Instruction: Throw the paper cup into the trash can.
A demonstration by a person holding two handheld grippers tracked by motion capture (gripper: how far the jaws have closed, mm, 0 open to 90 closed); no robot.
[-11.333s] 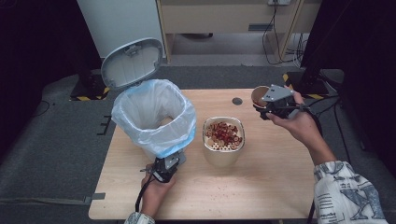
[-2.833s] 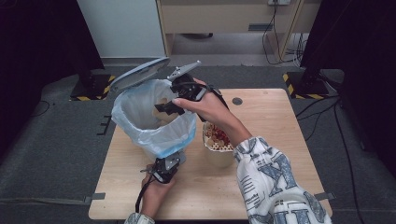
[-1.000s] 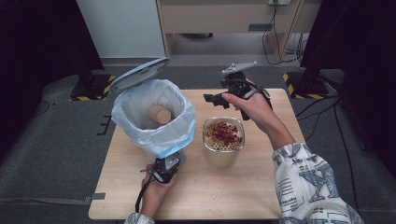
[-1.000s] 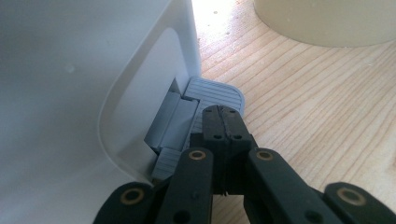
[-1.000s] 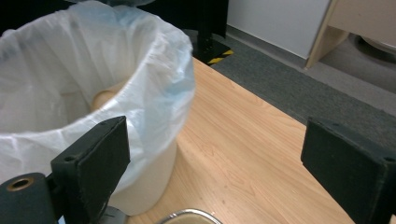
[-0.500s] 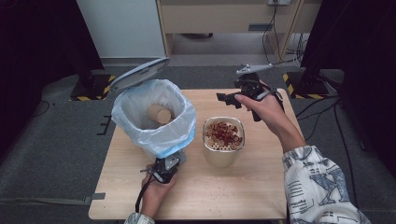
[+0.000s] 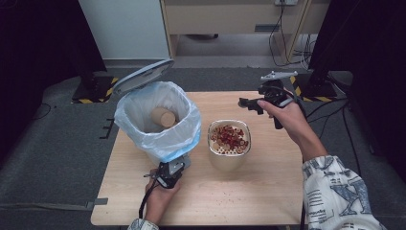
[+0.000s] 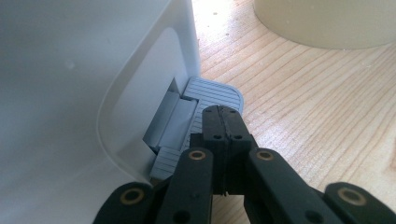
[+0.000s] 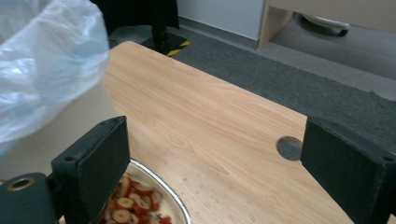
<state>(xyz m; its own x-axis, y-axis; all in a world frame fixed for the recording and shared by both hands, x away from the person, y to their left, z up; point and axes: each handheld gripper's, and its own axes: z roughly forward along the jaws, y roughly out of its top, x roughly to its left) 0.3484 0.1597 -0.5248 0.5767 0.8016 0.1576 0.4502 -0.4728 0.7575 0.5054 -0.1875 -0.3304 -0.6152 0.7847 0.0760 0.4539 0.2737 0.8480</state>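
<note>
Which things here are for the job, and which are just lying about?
For the job: bin, its pedal under the shut left gripper, cup in the bin, bowl, open right gripper.
Lying about: cables, round hole in the table.

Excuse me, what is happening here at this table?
A person is clearing things into a pedal bin lined with a plastic bag. The left gripper, jaws shut, presses down on the bin's pedal, so the lid stands open. A brown paper cup lies inside the bag. The right gripper is open and empty, held above the table behind a bowl of red and pale food slices.
</note>
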